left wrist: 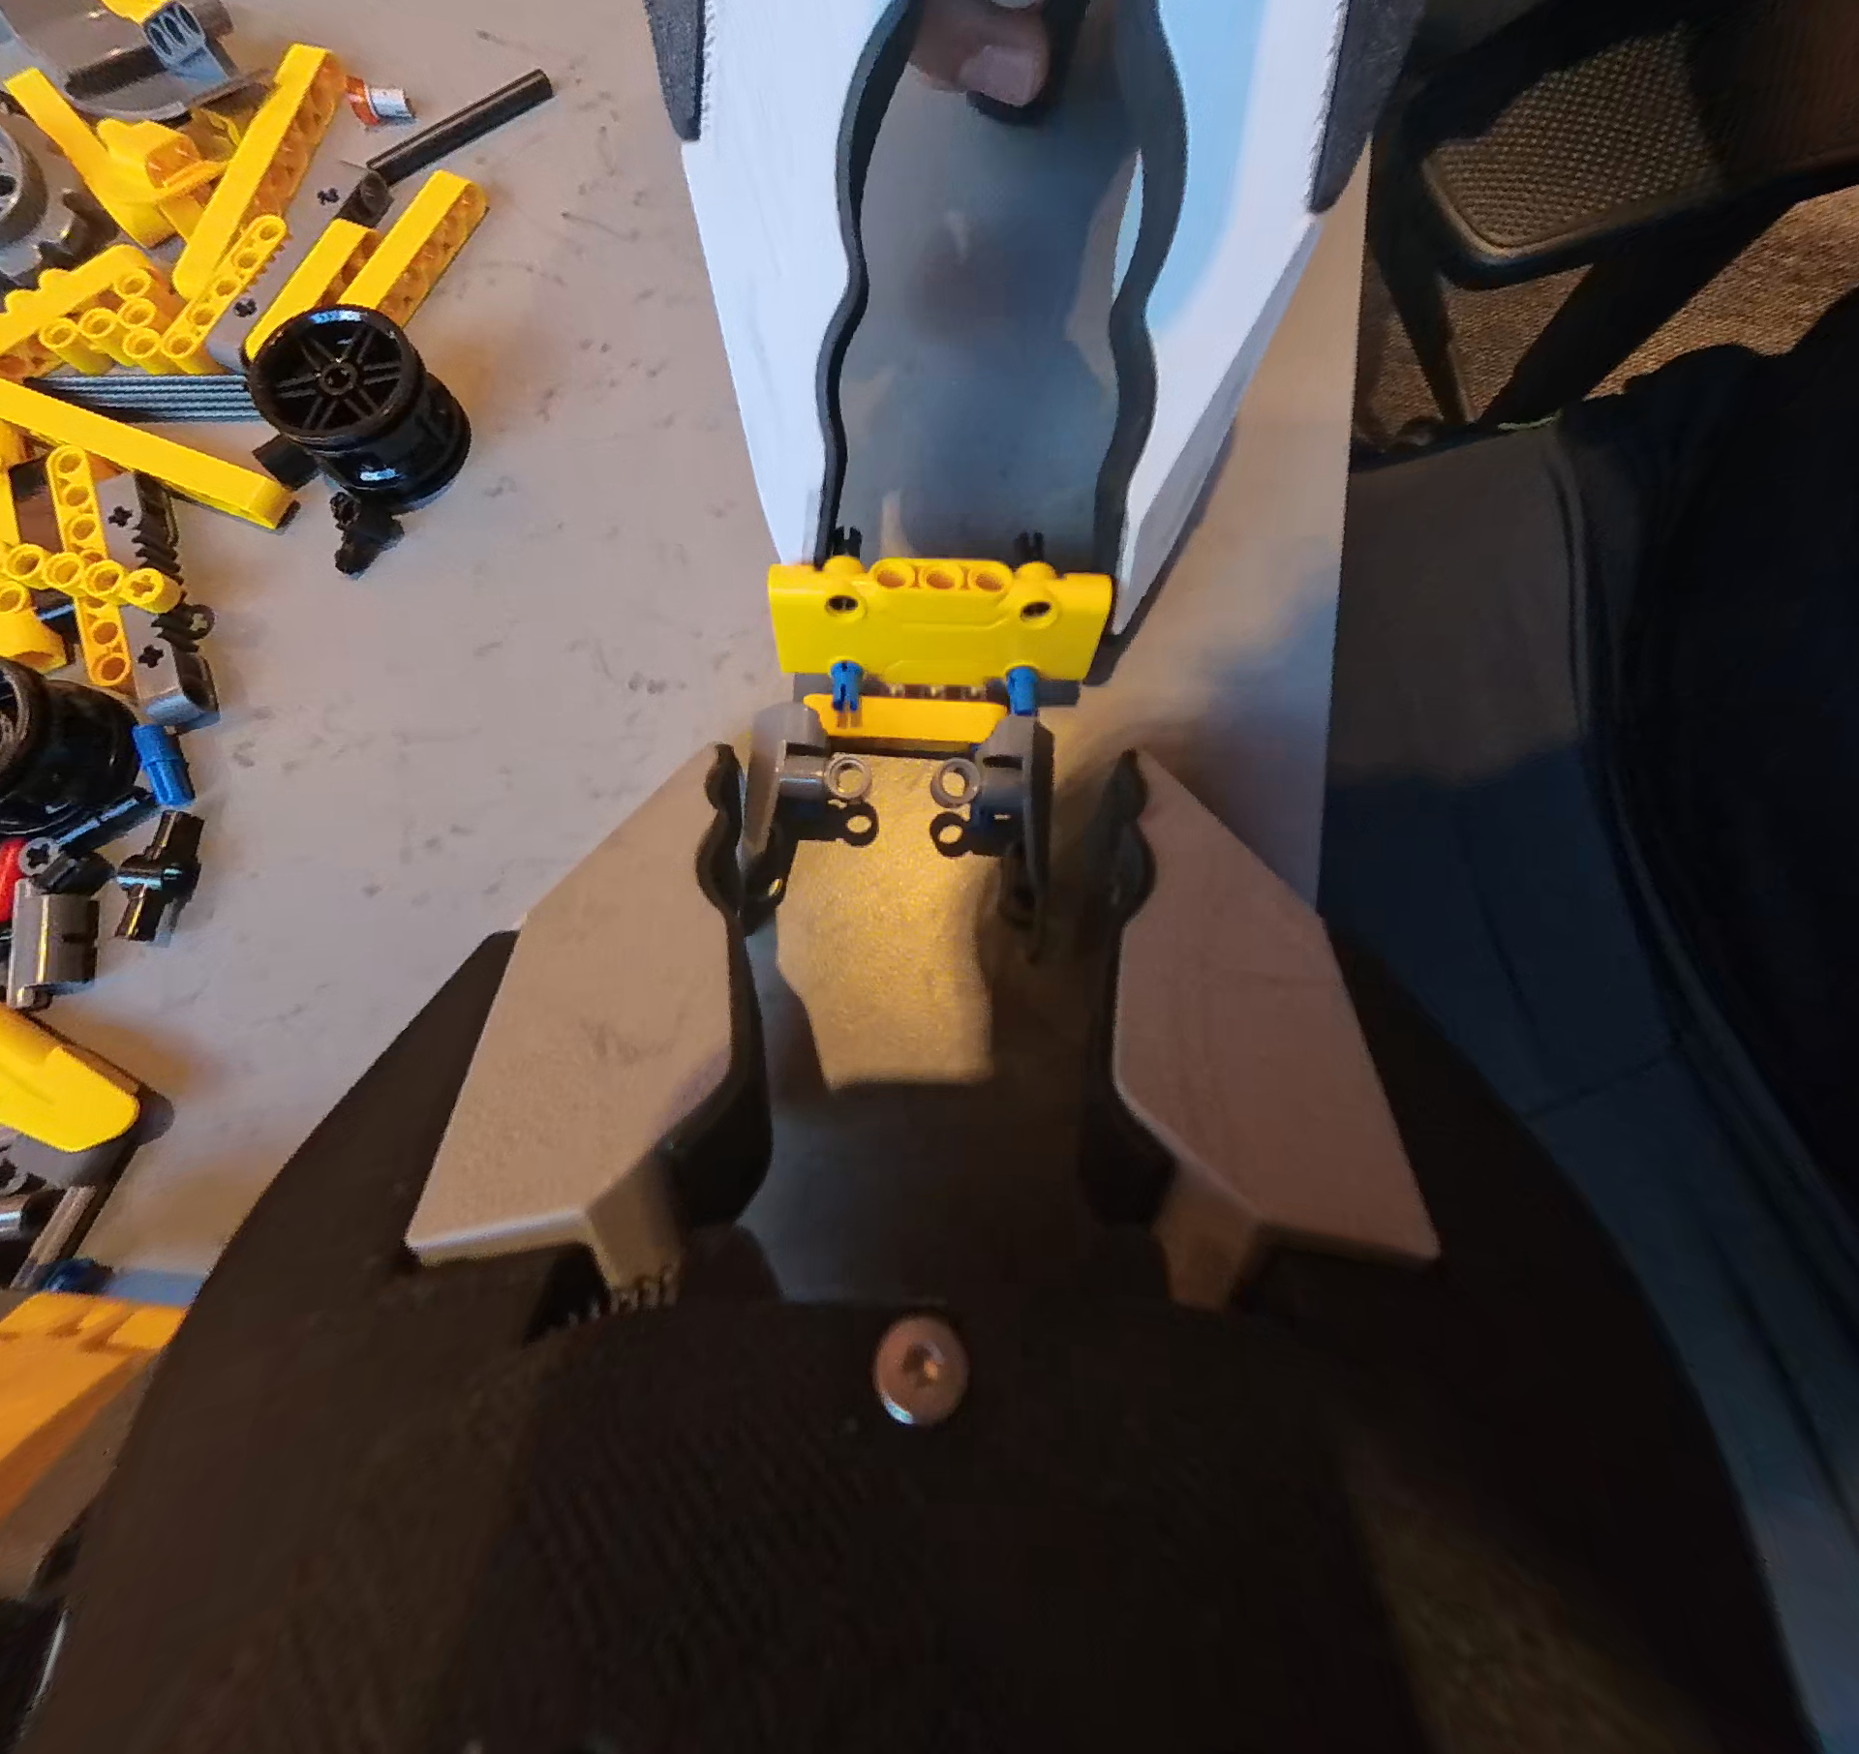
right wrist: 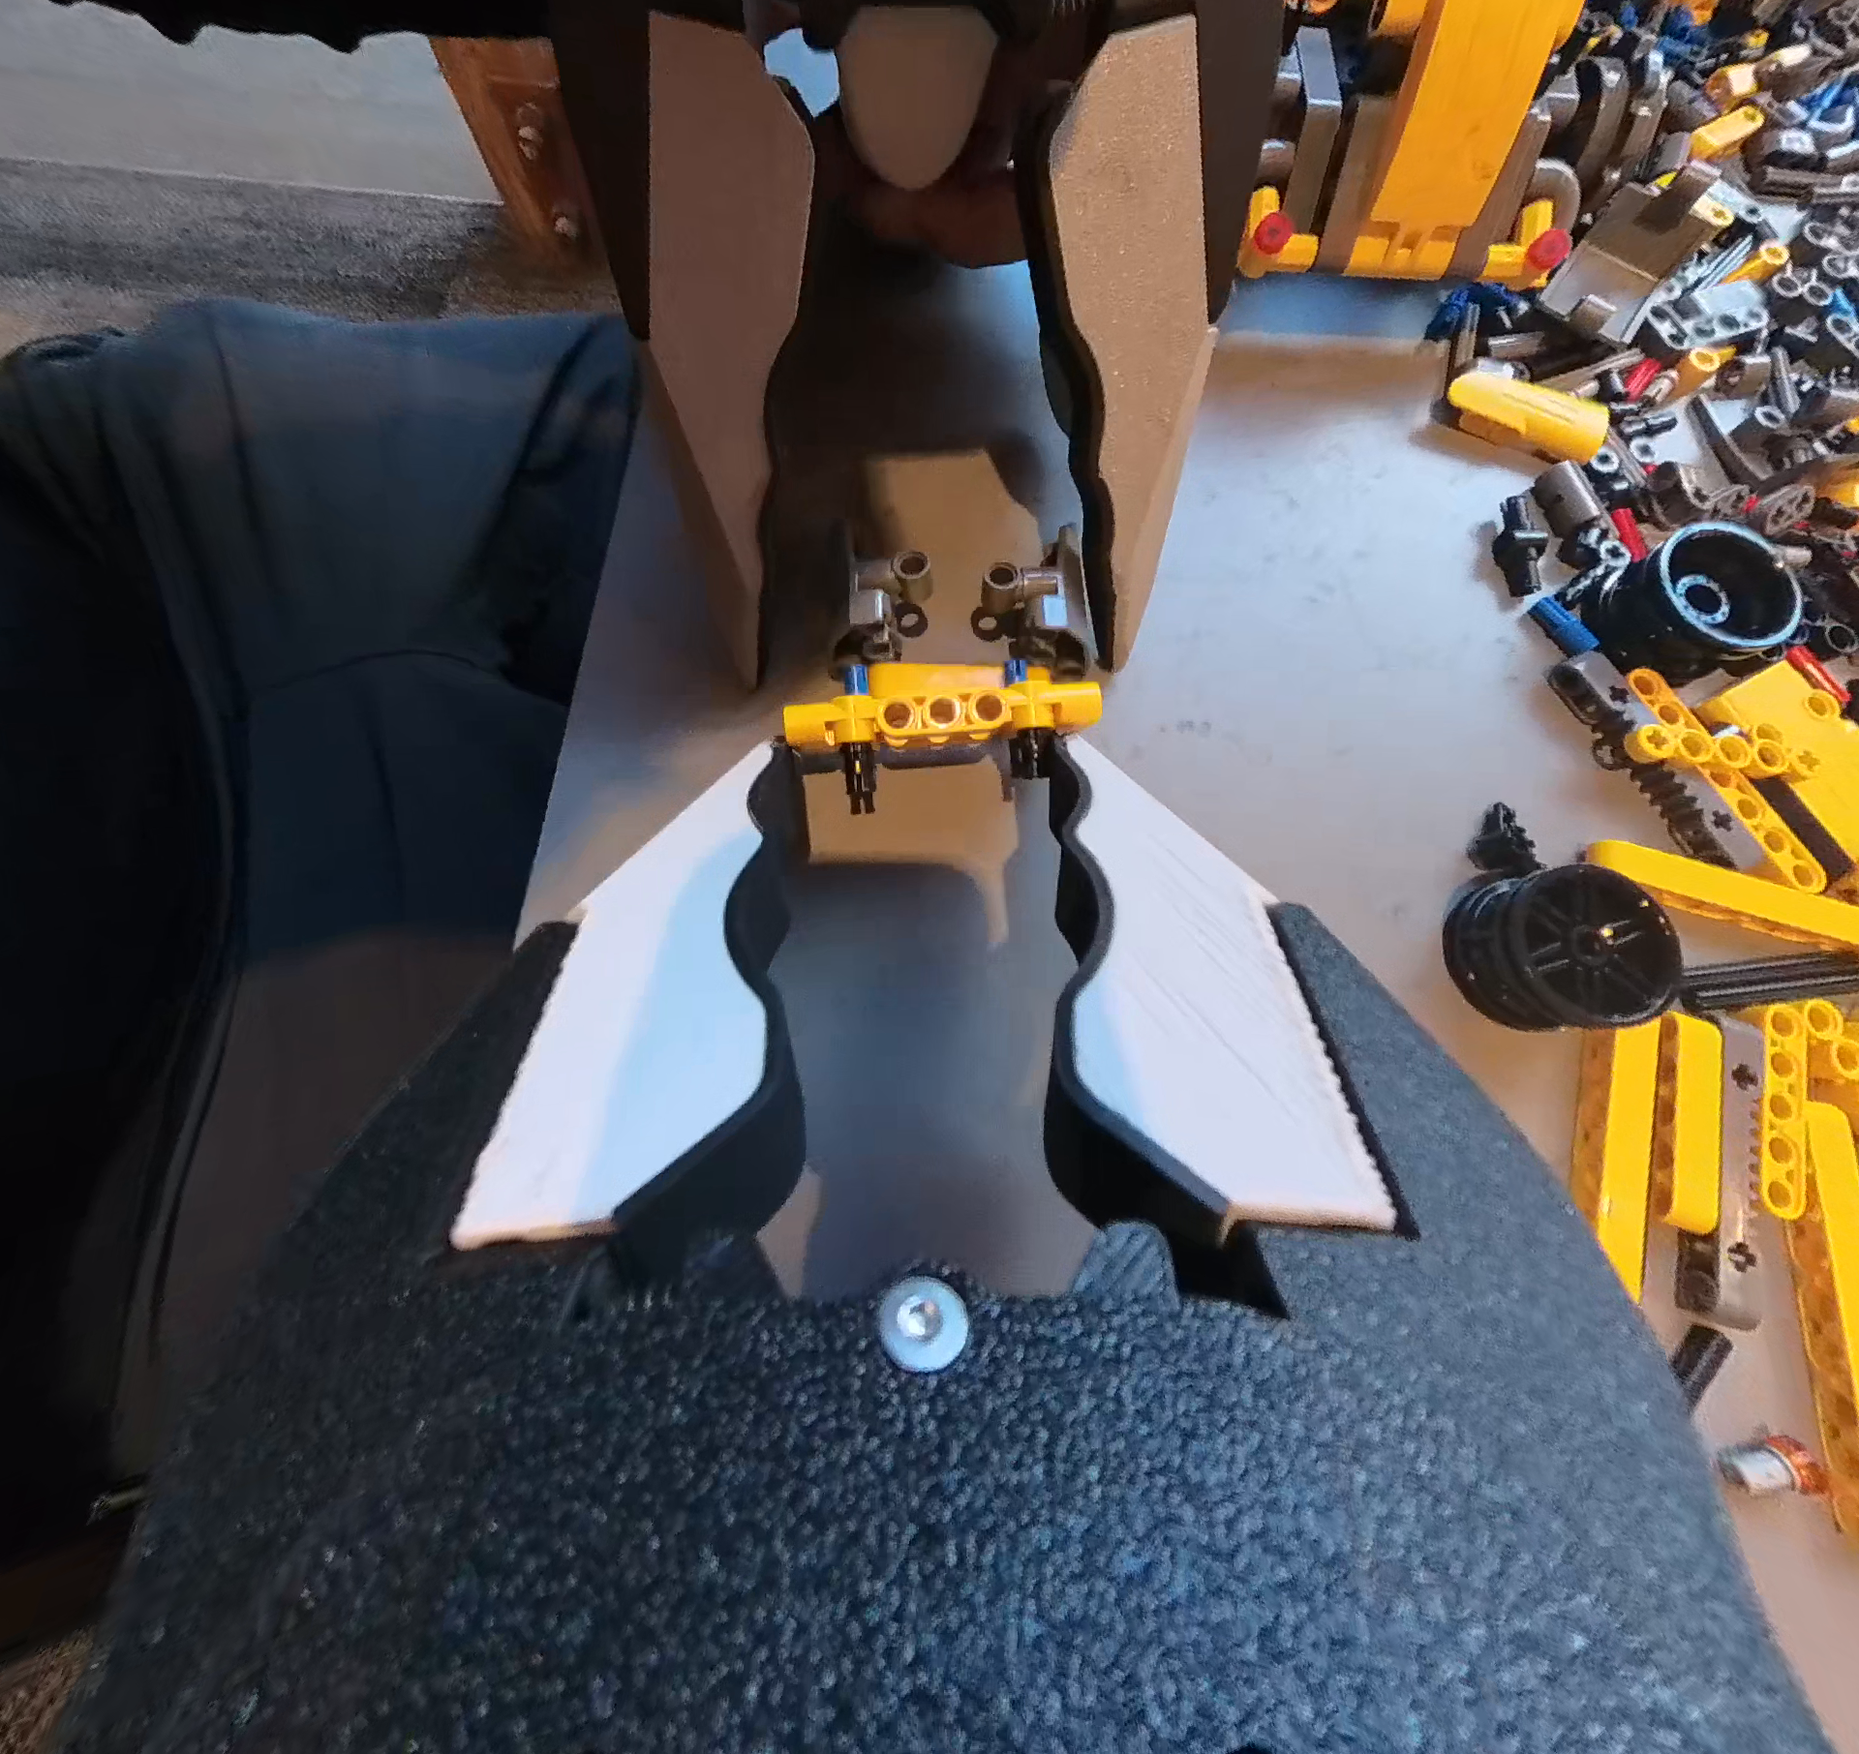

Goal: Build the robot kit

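A small brick assembly hangs between my two grippers, which face each other tip to tip near the table's edge. Its yellow panel (left wrist: 941,625) with three round holes joins by blue pins to two grey connector pieces (left wrist: 795,770). My right gripper (right wrist: 915,760), with white fingers, is shut on the panel end (right wrist: 941,710), where black pins point back between its fingers. My left gripper (left wrist: 925,780), with grey fingers, straddles the grey end (right wrist: 1046,599). One finger touches it and a gap shows at the other. The right gripper also shows in the left wrist view (left wrist: 971,549).
Loose yellow beams (left wrist: 251,187) and a black wheel (left wrist: 352,408) lie on the grey table (left wrist: 523,680). The wheel (right wrist: 1559,946) and a large yellow model (right wrist: 1459,46) with several small parts show beside the right gripper. Dark cloth (right wrist: 302,650) lies beyond the table edge. My two grippers' fingertips are within a few centimetres of each other.
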Demonstrator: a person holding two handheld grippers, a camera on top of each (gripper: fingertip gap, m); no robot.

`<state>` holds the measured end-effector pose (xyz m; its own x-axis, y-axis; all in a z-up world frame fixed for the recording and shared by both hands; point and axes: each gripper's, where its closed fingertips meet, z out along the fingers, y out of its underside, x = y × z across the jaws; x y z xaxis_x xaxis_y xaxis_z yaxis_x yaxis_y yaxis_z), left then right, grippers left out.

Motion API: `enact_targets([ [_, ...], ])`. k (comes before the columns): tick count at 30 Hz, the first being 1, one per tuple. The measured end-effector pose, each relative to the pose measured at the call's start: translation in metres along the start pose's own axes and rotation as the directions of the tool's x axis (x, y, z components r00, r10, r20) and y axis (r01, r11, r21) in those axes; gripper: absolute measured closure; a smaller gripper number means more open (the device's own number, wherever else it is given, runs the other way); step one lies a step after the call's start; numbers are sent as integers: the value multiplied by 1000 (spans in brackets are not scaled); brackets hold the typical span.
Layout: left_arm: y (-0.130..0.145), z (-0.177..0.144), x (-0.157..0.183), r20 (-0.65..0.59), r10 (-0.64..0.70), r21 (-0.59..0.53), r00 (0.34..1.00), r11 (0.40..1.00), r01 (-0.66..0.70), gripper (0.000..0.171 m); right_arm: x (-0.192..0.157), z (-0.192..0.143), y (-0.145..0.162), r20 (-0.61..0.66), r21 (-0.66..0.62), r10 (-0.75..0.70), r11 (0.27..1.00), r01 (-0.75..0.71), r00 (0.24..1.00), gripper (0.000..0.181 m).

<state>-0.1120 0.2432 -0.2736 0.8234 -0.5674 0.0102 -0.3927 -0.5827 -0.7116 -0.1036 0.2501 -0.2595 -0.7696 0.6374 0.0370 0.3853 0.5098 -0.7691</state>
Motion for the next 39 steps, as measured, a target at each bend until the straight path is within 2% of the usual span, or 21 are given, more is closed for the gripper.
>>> enact_targets([
  [2,0,0,0,2,2,0,1000,1000,-2,99,3,-1,10,-13,-64,-1,998,0,1000,131],
  [3,0,0,0,2,3,-1,1000,1000,-3,99,5,-3,16,-26,-108,-12,994,9,1000,139],
  [5,0,0,0,0,5,0,1000,1000,-5,99,4,-6,16,-41,-135,-38,990,32,998,137],
  [10,-1,1,0,-2,4,0,1000,1000,-4,99,2,-7,6,-32,-106,-45,993,42,998,136],
  [15,-1,1,0,2,5,2,1000,1000,-5,99,2,-3,11,-22,-103,0,995,-3,1000,119],
  [18,-1,1,0,-2,2,2,1000,1000,-2,99,-2,-2,8,-1,-75,5,997,-5,1000,117],
  [28,-1,1,1,-2,3,2,1000,1000,-3,100,3,5,9,74,-67,10,998,-5,997,118],
  [39,-2,1,1,-4,5,2,1000,1000,-5,100,2,5,6,59,-49,-13,999,16,998,121],
])
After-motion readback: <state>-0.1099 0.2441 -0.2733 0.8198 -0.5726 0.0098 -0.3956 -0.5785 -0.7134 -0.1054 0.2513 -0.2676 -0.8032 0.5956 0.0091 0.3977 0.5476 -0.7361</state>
